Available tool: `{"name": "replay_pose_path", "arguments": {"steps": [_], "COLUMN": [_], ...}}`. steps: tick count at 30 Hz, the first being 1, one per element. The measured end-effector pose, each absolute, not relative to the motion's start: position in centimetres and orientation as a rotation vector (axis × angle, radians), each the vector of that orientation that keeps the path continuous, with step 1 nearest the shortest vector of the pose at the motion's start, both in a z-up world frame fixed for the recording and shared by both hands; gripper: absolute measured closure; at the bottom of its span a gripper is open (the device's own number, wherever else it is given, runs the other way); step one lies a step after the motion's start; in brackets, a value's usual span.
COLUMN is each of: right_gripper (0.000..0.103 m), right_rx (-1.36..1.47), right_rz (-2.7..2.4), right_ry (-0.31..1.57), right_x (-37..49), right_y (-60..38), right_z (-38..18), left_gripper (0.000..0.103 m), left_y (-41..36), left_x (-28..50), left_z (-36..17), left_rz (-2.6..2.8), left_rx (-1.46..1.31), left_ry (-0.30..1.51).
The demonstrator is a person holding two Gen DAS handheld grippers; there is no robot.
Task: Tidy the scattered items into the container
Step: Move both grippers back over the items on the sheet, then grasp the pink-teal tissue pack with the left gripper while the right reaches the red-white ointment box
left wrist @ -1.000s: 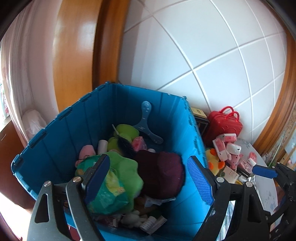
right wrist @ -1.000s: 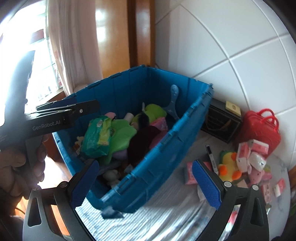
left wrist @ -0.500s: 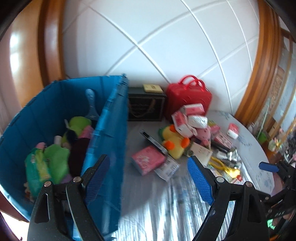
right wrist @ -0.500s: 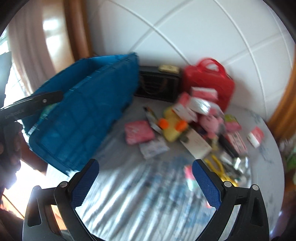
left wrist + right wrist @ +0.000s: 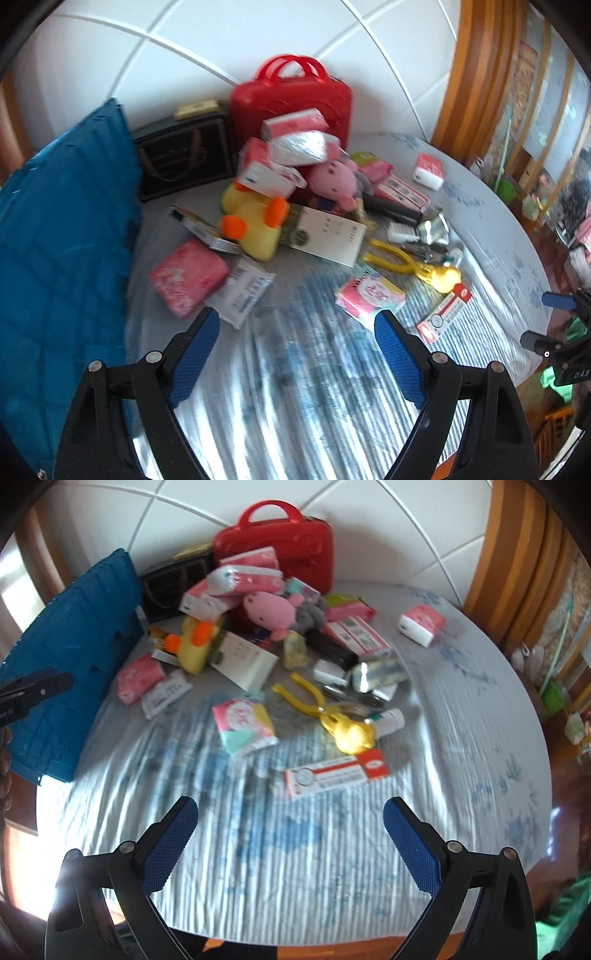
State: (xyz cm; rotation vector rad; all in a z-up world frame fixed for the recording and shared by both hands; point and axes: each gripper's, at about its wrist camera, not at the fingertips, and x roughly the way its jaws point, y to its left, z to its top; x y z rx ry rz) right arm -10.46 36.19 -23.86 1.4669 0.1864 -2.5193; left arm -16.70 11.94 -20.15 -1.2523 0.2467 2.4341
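A blue plastic crate (image 5: 62, 236) stands at the table's left edge, also in the right wrist view (image 5: 70, 657). Scattered items lie on the round table: a yellow duck plush (image 5: 255, 221), a pink plush (image 5: 273, 609), pink tissue packs (image 5: 188, 277) (image 5: 243, 727), yellow pliers-like tongs (image 5: 325, 716), a red-and-white box (image 5: 336, 771), a white card box (image 5: 325, 236). My left gripper (image 5: 295, 347) is open and empty above the cloth in front of the pile. My right gripper (image 5: 290, 834) is open and empty near the table's front edge.
A red toy suitcase (image 5: 291, 96) and a black basket (image 5: 184, 155) stand against the white wall behind the pile. A lone tissue pack (image 5: 421, 624) lies at the right. The striped tablecloth (image 5: 295, 849) covers the table. A wooden frame (image 5: 476, 74) is on the right.
Both grippers have swung right from over the blue crate to face the pile of items on the table. Both stay open and empty.
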Motion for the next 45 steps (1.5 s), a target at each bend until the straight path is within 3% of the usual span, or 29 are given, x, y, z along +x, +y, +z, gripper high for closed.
{"name": "replay_pose_path", "arguments": {"steps": [7, 18, 23, 26, 29, 31, 32, 45], "right_gripper": [0.001, 0.001, 0.001, 0.001, 0.001, 0.001, 0.001, 0.001], "right_rx": [1.575, 1.741, 1.770, 1.796, 1.843, 1.882, 1.901, 2.063], "right_rz": [-2.484, -2.352, -2.338, -2.338, -2.334, -2.336, -2.349, -2.450], "right_ry": [0.155, 0.156, 0.129, 0.097, 0.028, -0.056, -0.090, -0.244], "right_x": [-13.5, -16.8, -17.4, -18.1, -19.1, -19.8, -20.2, -22.6], "right_y": [39.9, 40.0, 40.0, 40.1, 39.9, 39.8, 39.7, 37.7], "right_z": [-28.7, -35.5, -36.0, -36.6, -37.4, -38.0, -38.3, -40.7], "left_gripper": [0.017, 0.017, 0.000, 0.000, 0.001, 0.025, 0.060, 0.061], "left_y": [20.8, 25.0, 25.9, 26.9, 28.3, 28.5, 28.4, 20.4], "left_x": [-18.8, -23.9, -25.7, -25.7, -24.5, -23.8, -23.5, -21.1], "left_z": [-26.7, -35.9, -37.8, -38.9, -38.8, -39.1, -39.2, -35.3], "left_rz": [2.263, 2.171, 2.100, 1.998, 1.989, 1.954, 1.935, 2.008], "left_rx": [-1.280, -1.485, -1.527, -1.570, -1.505, -1.499, -1.507, -1.446], "left_ry": [0.386, 0.488, 0.407, 0.403, 0.520, 0.543, 0.543, 0.404]}}
